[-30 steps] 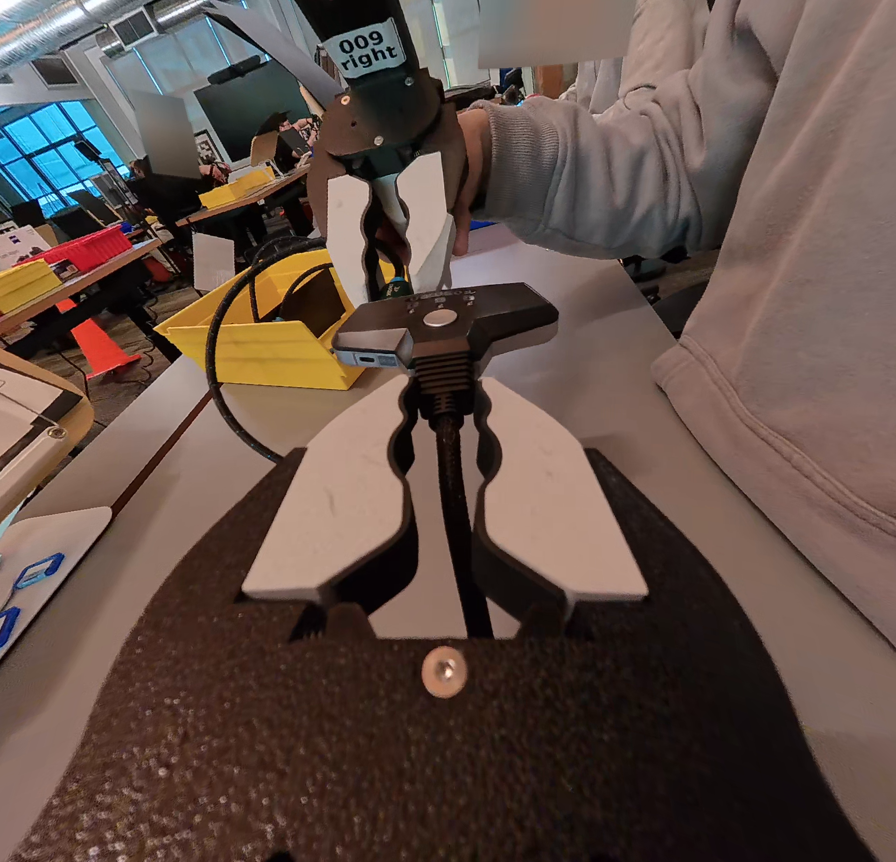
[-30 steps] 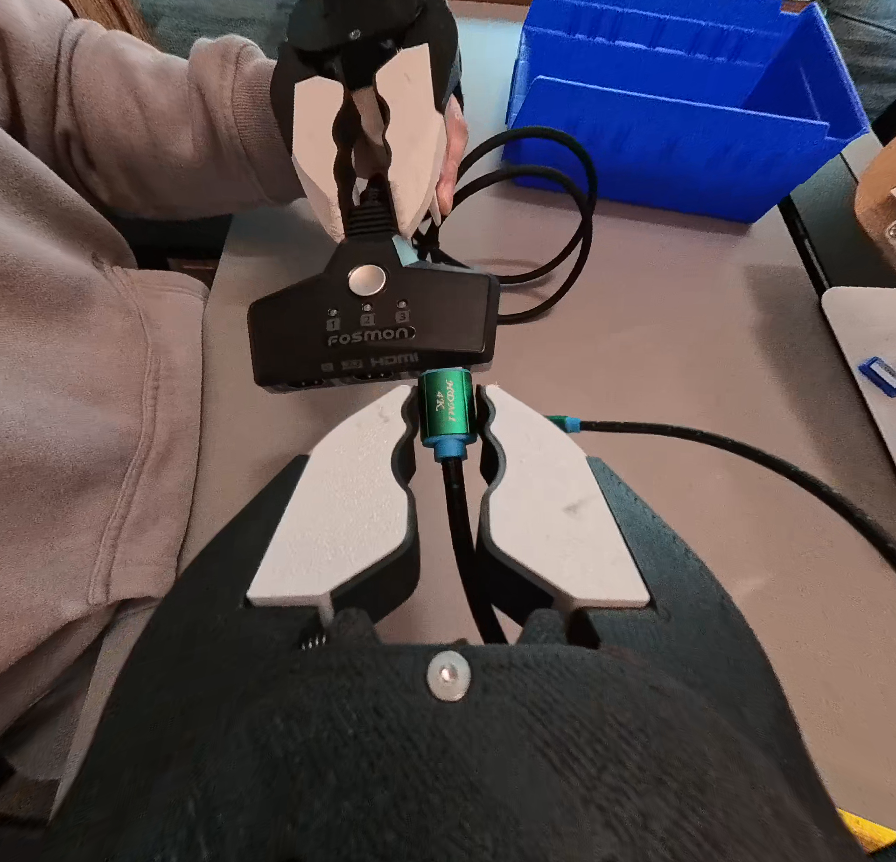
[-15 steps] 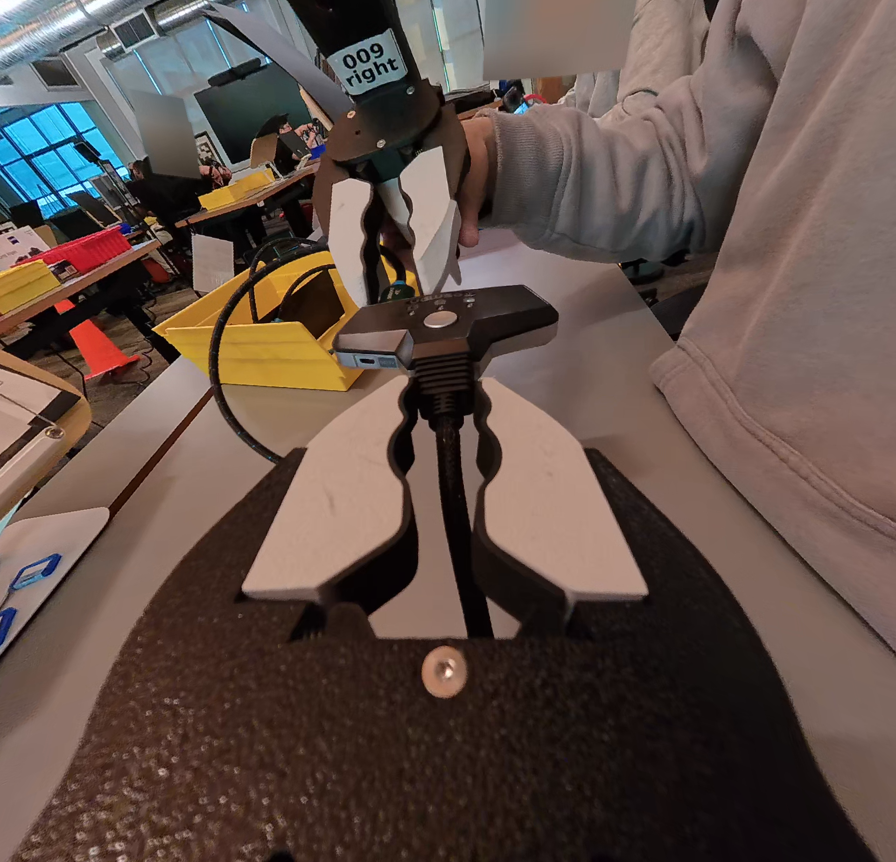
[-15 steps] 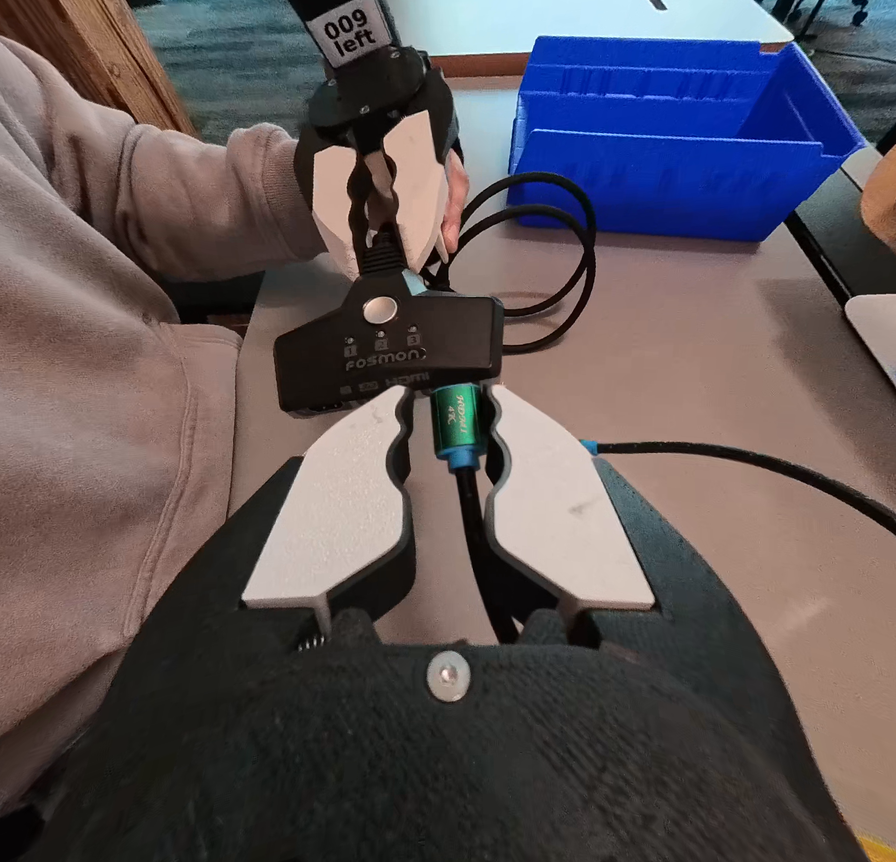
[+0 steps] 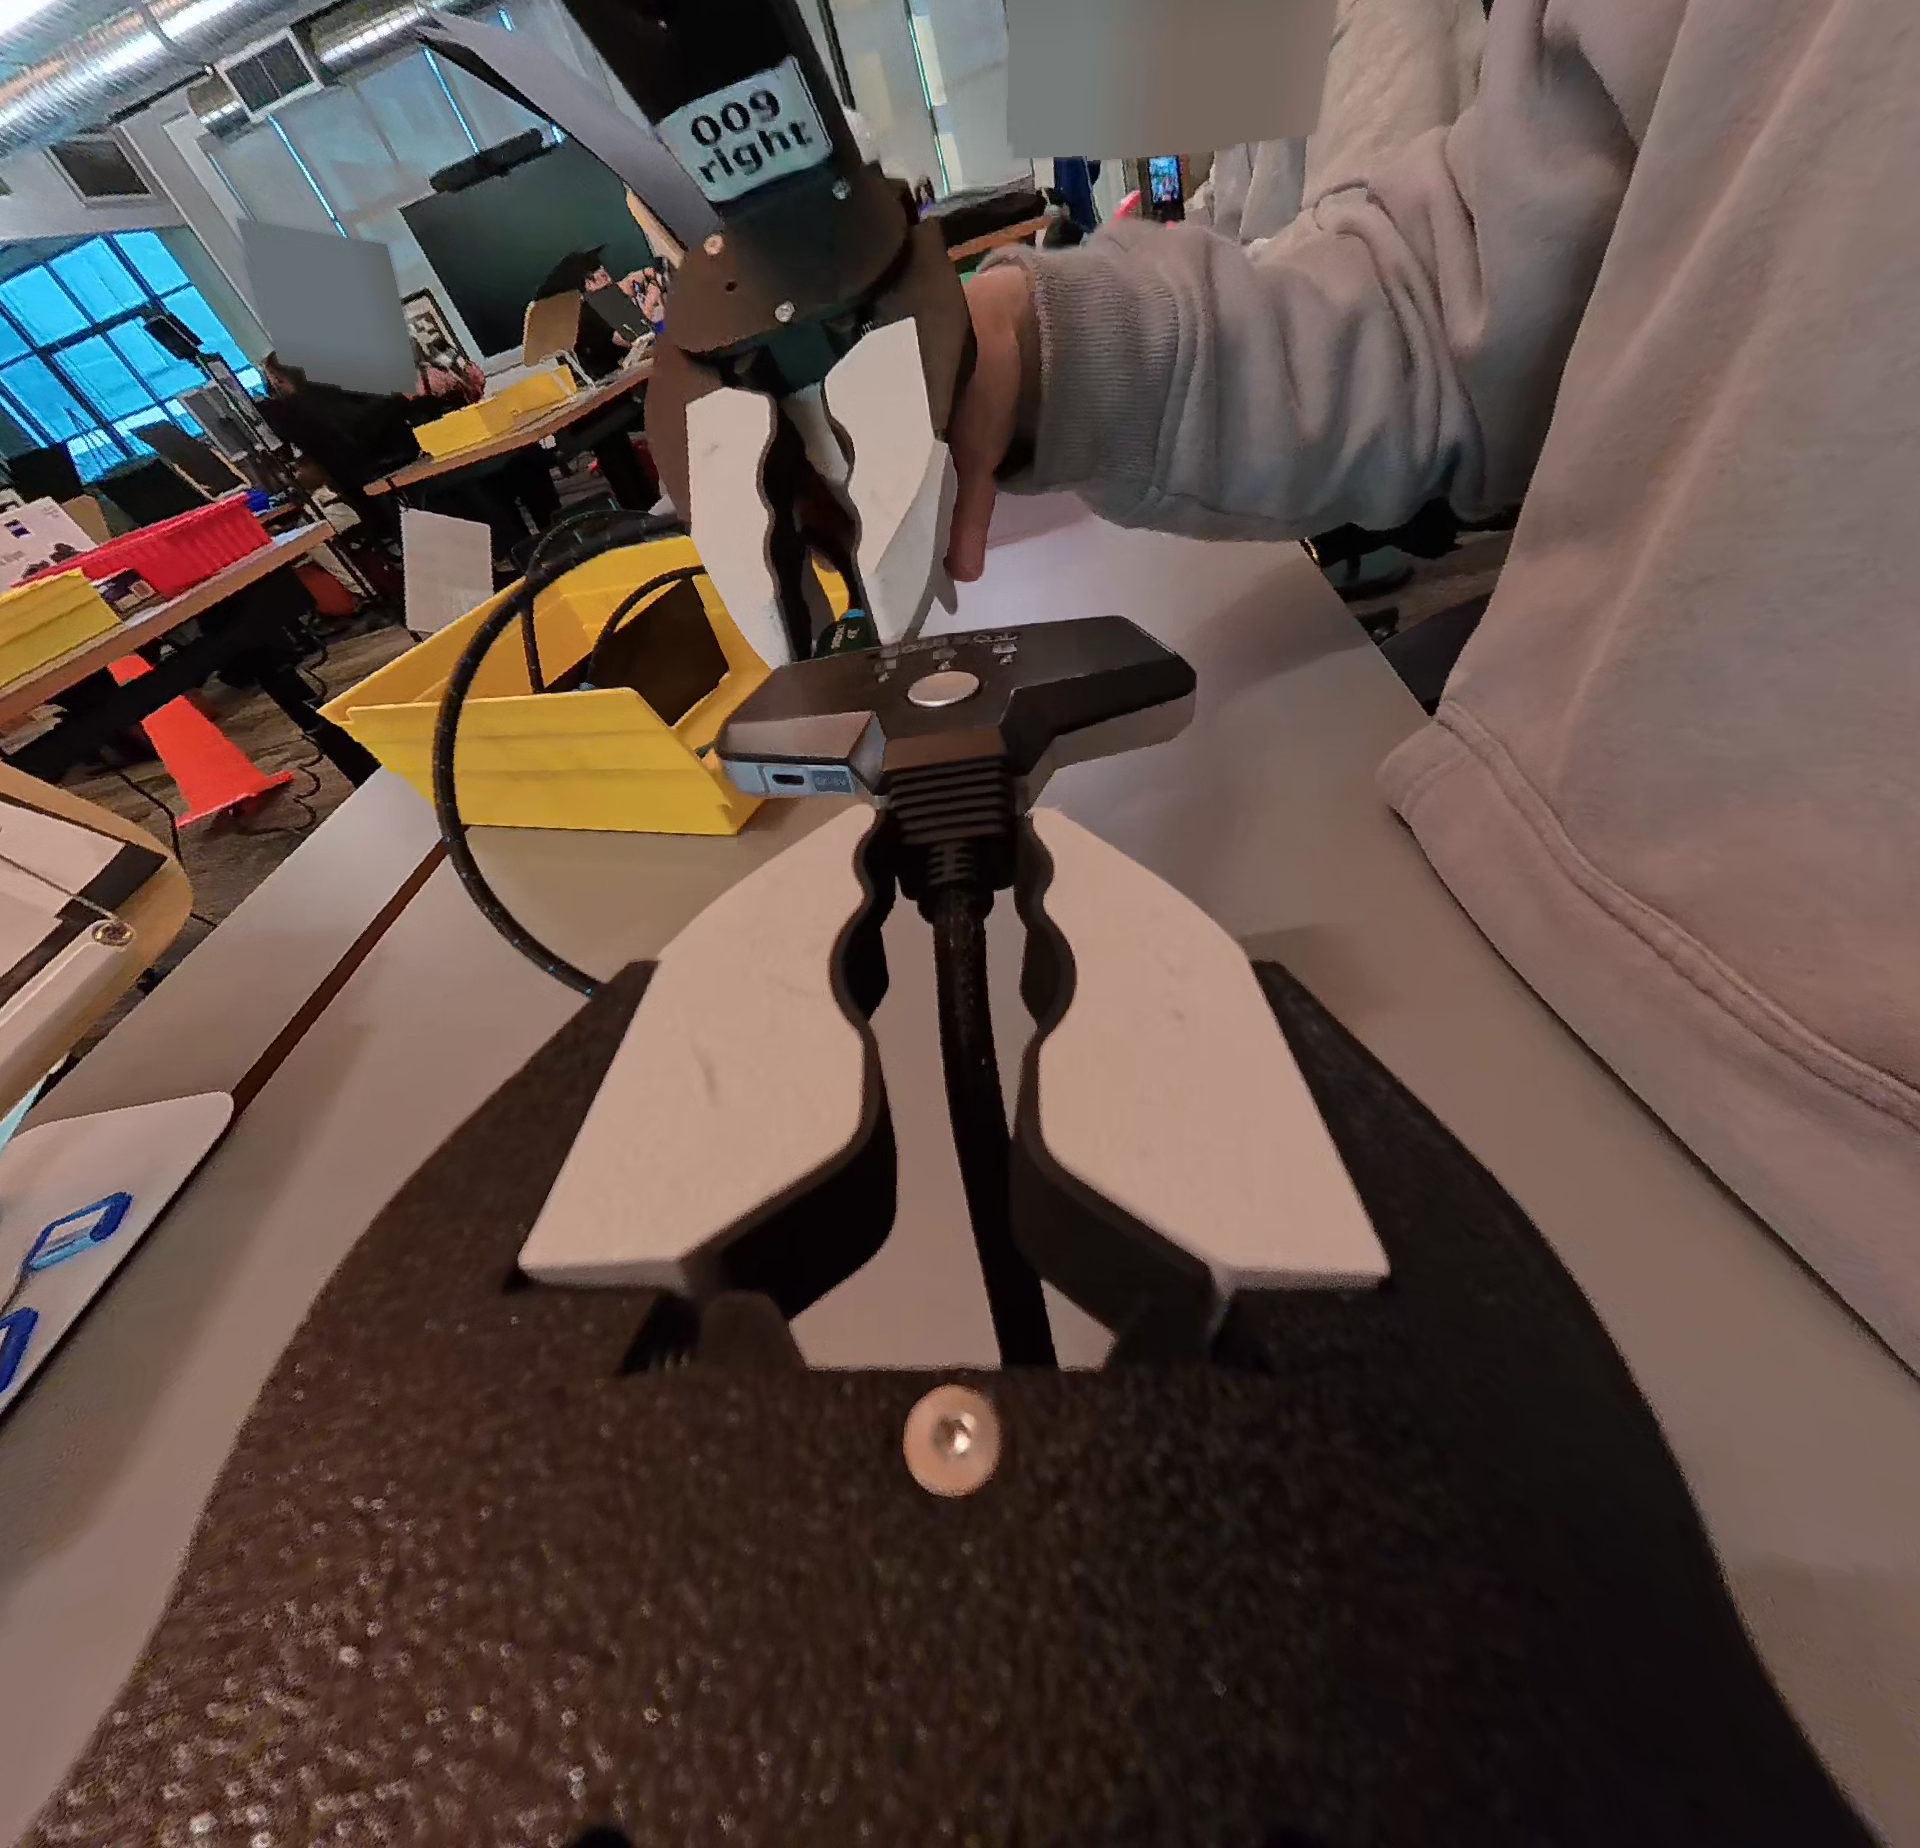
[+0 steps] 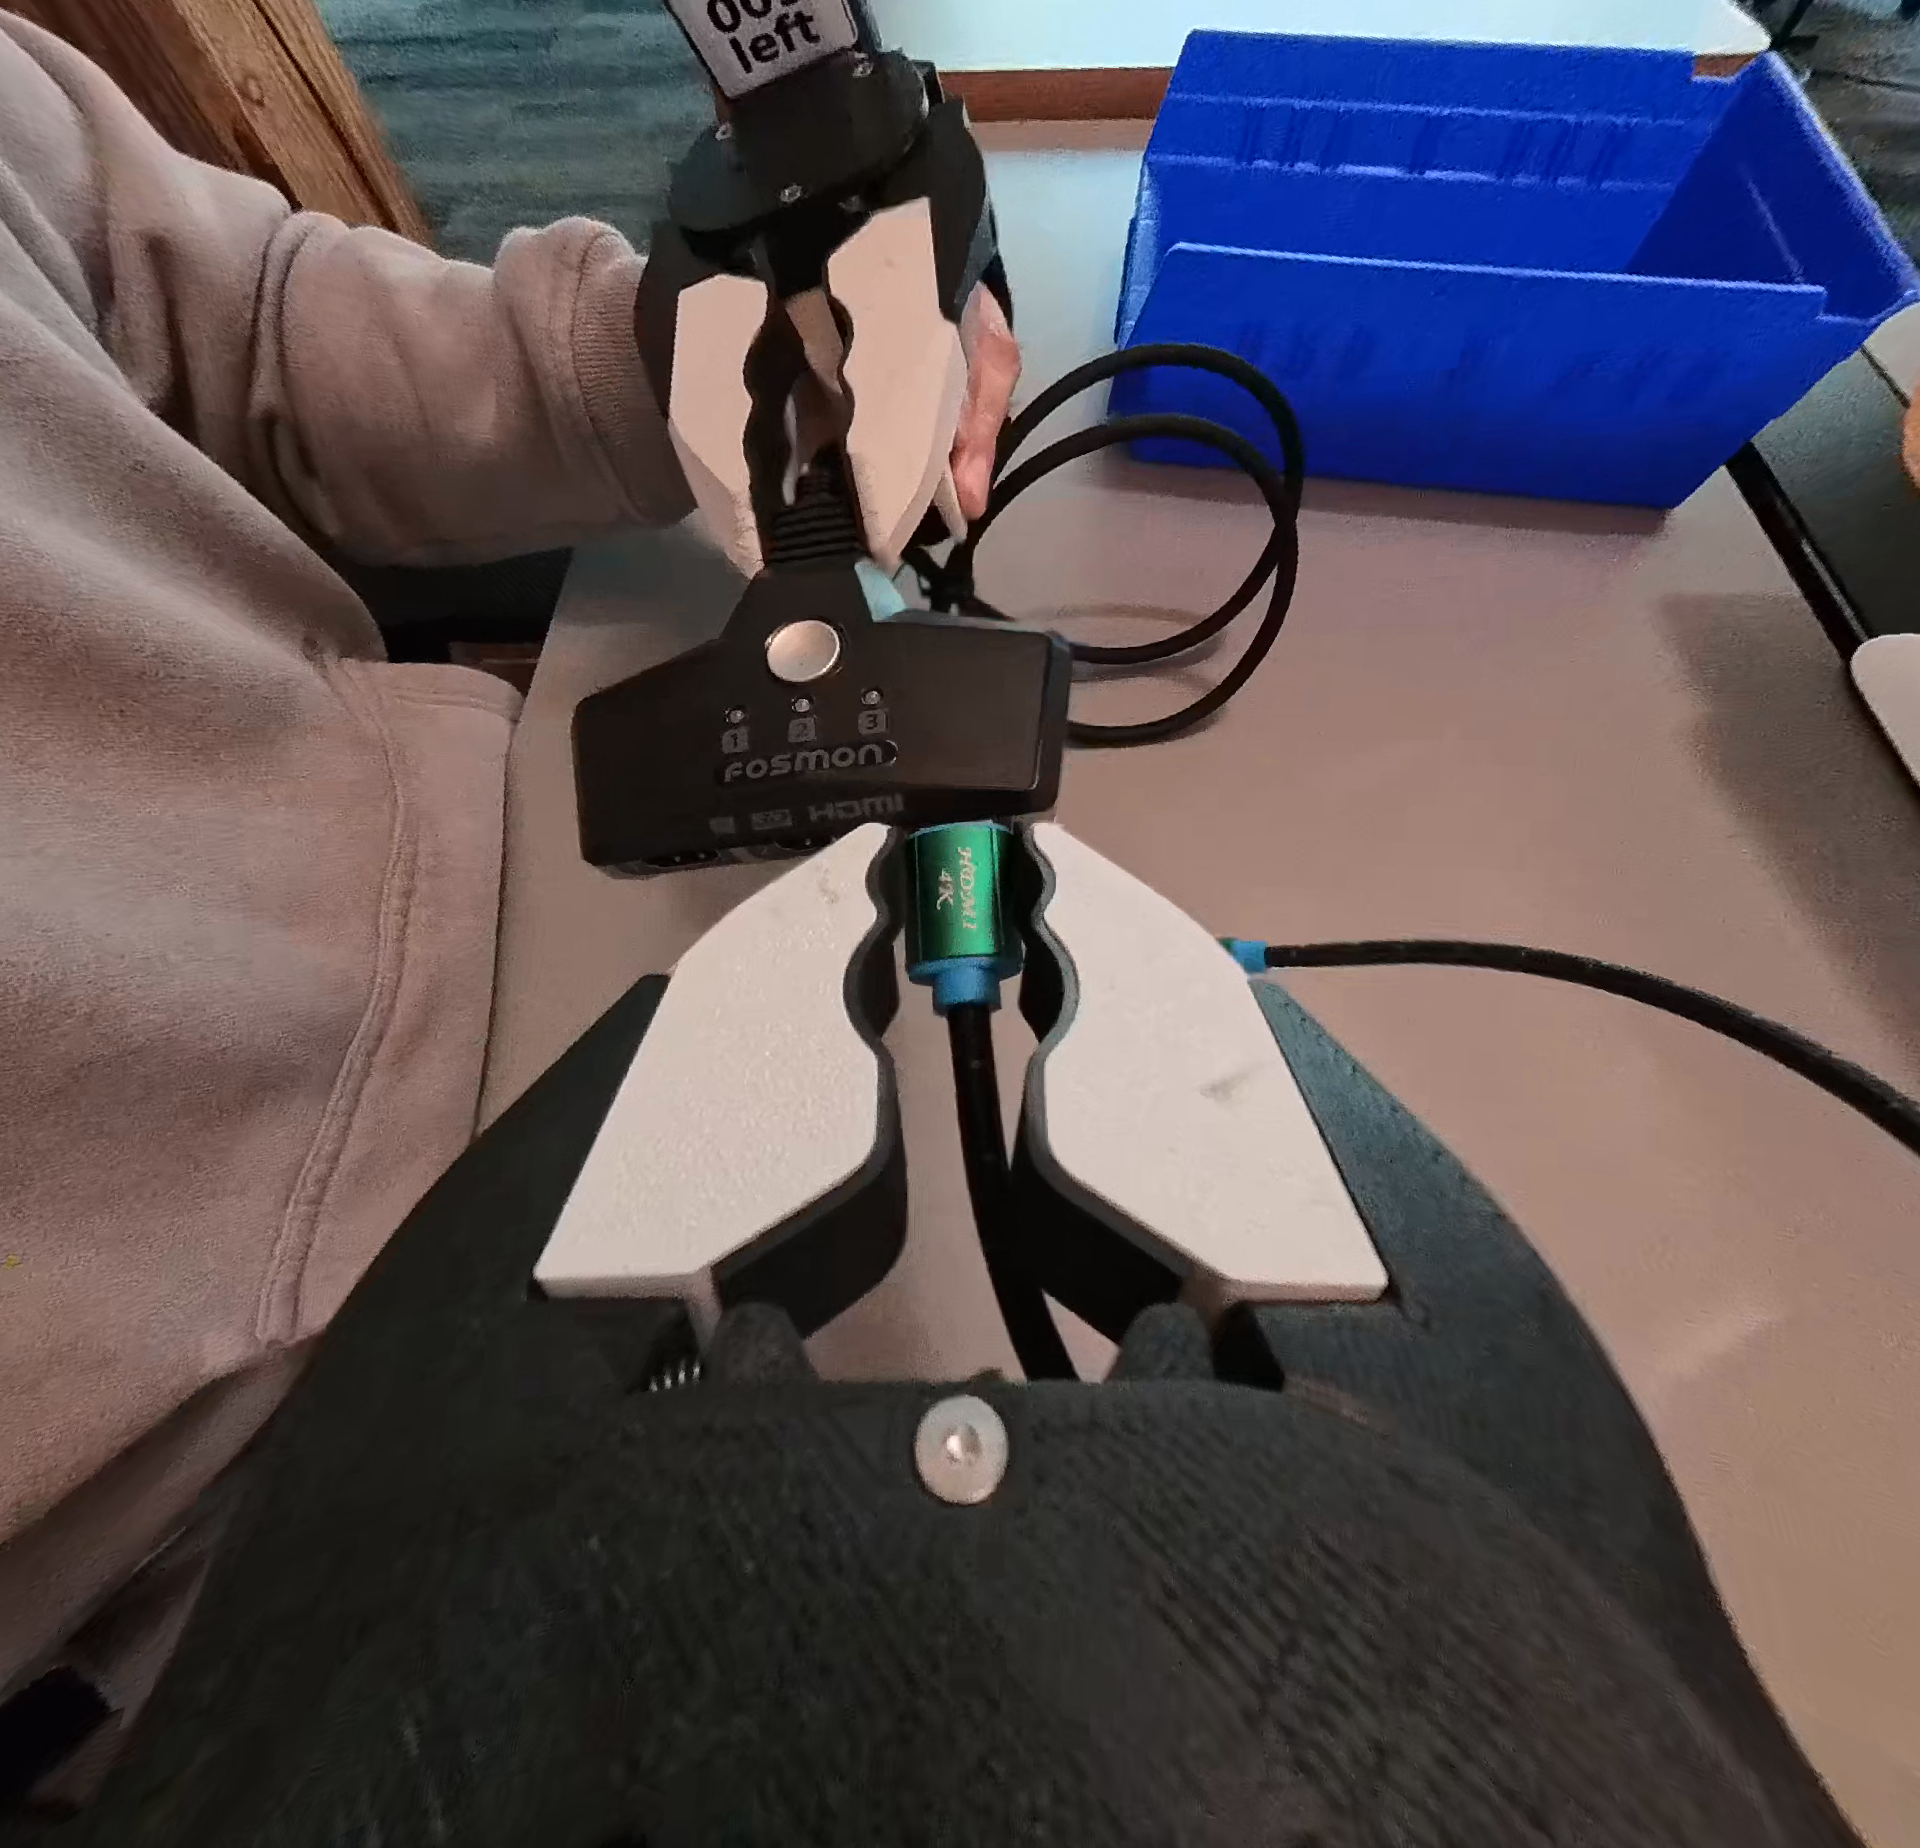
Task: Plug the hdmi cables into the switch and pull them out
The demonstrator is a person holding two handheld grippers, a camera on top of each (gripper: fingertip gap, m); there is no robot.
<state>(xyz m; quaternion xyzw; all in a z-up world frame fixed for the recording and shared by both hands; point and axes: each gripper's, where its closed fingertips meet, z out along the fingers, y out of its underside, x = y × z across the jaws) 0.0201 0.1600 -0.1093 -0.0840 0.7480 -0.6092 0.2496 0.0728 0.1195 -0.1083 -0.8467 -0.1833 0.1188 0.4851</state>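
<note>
The left hand-held gripper is clamping the ribbed black strain relief at the back of the black HDMI switch, with the switch's own black cable running back between its two white fingers. The switch is being held up off the grey table, roughly level, with its round silver button facing upward.

Facing it from the other side, the right hand-held gripper is pinching a green metal HDMI plug, its fingers closed on the plug's sides. The front end of the plug is sitting at the rightmost port on the switch's front edge, touching the housing; how deep it is seated cannot be told. A blue collar is joining the plug to its braided black cable, which is passing back between the fingers.

A second braided cable with a blue-green tip is lying on the table just to the right of the right hand-held gripper. The switch's cable is looping in black coils on the table beyond the switch, in front of a blue bin. In the left wrist view a yellow bin is standing on the table behind the switch, with a black cable arching over its front. A person's grey sleeve is reaching to the right hand-held gripper.
</note>
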